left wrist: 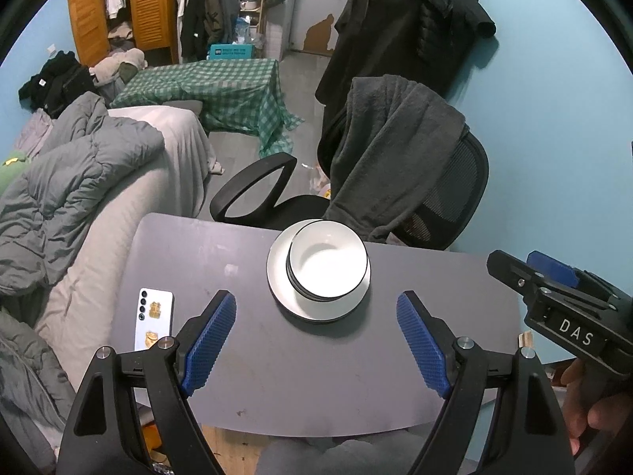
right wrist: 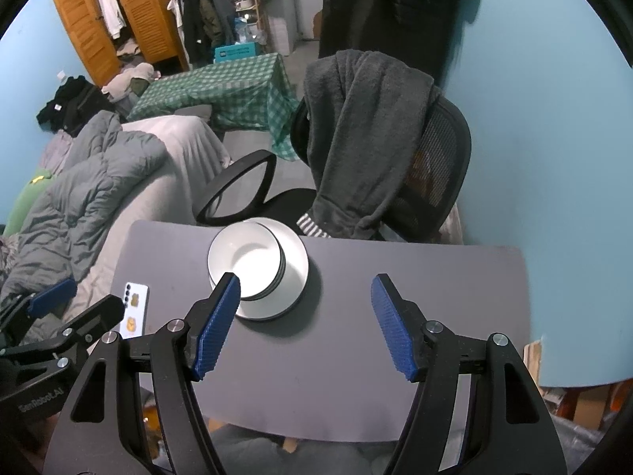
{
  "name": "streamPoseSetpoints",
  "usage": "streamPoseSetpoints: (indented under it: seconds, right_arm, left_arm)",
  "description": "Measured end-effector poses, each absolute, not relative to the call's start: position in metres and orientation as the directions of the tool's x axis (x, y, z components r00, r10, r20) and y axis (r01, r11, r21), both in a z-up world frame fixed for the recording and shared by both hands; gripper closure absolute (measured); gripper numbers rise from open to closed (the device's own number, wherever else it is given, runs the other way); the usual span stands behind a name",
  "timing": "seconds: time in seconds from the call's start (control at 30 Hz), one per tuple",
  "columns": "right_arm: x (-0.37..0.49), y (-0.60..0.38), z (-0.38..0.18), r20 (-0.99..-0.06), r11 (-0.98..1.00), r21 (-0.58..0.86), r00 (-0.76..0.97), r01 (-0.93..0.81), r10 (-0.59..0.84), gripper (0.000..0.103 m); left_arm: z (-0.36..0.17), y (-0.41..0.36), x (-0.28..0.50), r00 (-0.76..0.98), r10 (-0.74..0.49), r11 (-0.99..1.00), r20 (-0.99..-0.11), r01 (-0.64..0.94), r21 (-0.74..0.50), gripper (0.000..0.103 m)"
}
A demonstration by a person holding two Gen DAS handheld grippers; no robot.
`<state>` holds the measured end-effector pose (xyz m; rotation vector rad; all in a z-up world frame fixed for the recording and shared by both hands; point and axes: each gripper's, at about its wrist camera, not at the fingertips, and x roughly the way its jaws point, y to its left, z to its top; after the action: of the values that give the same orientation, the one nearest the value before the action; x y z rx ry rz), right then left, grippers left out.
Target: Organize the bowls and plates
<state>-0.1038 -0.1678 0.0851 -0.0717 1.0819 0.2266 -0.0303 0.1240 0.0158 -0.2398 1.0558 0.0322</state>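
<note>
White stacked bowls (left wrist: 326, 264) hiding much of the plate (left wrist: 279, 277) beneath

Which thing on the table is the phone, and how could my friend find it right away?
Start at the grey table in front of the black office chair. The white plates and bowls sit stacked near its far edge; look to their left, by the table's edge beside the bed. The phone lies flat there, the only rectangular thing, white with gold stickers and a row of dark lenses.

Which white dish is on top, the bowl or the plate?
The bowl is on top. It is deep with a dark rim, nested in the stack on the wide flat plate.
</note>
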Motion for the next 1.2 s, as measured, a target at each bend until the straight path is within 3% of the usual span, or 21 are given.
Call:
streamPoseSetpoints:
  seconds: [1.2]
  right_arm:
    - [-0.1058, -0.1756, 0.086, -0.885, 0.976, 0.056, 0.443, -0.211, 0.147, 0.035]
  left_arm:
    - [0.0196, 0.128, -0.0327, 0.484, -0.074, 0.974, -0.872, -0.151, -0.167, 0.018]
